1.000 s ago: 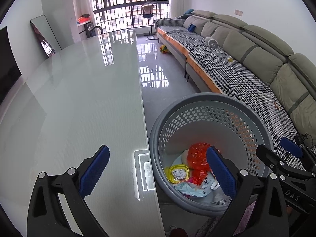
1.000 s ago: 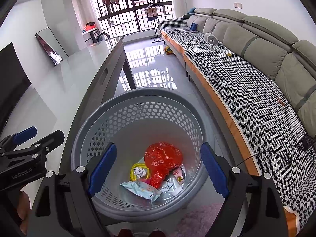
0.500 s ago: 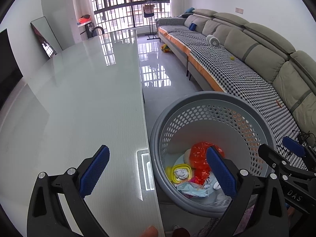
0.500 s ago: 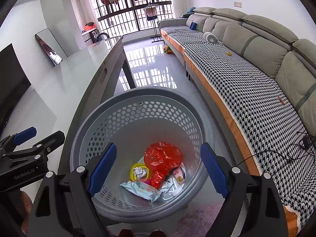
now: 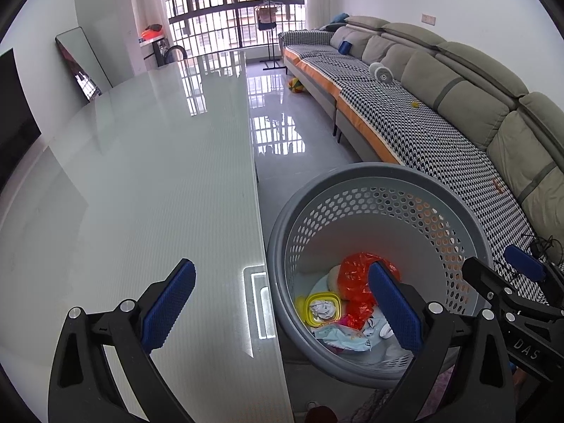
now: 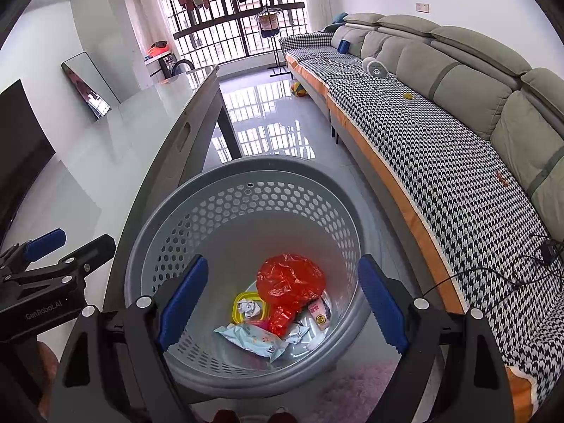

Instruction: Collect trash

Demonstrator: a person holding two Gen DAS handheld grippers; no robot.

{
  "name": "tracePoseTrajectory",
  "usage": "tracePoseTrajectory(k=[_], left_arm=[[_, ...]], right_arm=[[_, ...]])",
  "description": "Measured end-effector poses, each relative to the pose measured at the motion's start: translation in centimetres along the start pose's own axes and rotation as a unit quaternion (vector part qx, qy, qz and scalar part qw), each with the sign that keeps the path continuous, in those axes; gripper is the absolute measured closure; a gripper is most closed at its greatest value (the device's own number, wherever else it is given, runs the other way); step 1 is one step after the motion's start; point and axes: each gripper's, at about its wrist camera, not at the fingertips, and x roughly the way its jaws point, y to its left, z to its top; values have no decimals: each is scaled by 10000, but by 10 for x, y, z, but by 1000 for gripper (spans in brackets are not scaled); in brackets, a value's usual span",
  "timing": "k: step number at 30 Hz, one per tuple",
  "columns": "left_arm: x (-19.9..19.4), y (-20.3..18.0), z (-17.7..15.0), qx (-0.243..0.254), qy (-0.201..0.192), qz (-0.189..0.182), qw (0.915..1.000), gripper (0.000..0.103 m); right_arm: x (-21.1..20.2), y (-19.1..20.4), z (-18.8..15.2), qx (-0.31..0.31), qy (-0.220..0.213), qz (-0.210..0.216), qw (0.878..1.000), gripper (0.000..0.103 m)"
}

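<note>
The left gripper (image 5: 282,306) was released and empty above the table (image 5: 141,183) edge. The right gripper (image 6: 282,299) was also spread wide and held nothing, above the basket (image 6: 197,218). The trash, with a red bag (image 6: 289,282), lay at 6 o'clock inside the basket.

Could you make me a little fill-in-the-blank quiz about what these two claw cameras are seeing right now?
1. The crumpled red plastic bag lies inside the grey perforated plastic ____.
2. The left claw and the right claw both stand ____, holding nothing.
3. The crumpled white paper sits in a small ____ plastic container.
4. The long sofa wears a black-and-white ____ cover.

Missing words: basket; open; yellow; houndstooth
</note>
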Motion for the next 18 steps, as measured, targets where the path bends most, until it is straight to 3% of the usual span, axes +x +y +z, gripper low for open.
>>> tracePoseTrajectory(k=[18], left_arm=[[1,-5,-2,21,-19,1,10000,6]], right_arm=[[0,0,0,3,-9,3,10000,20]])
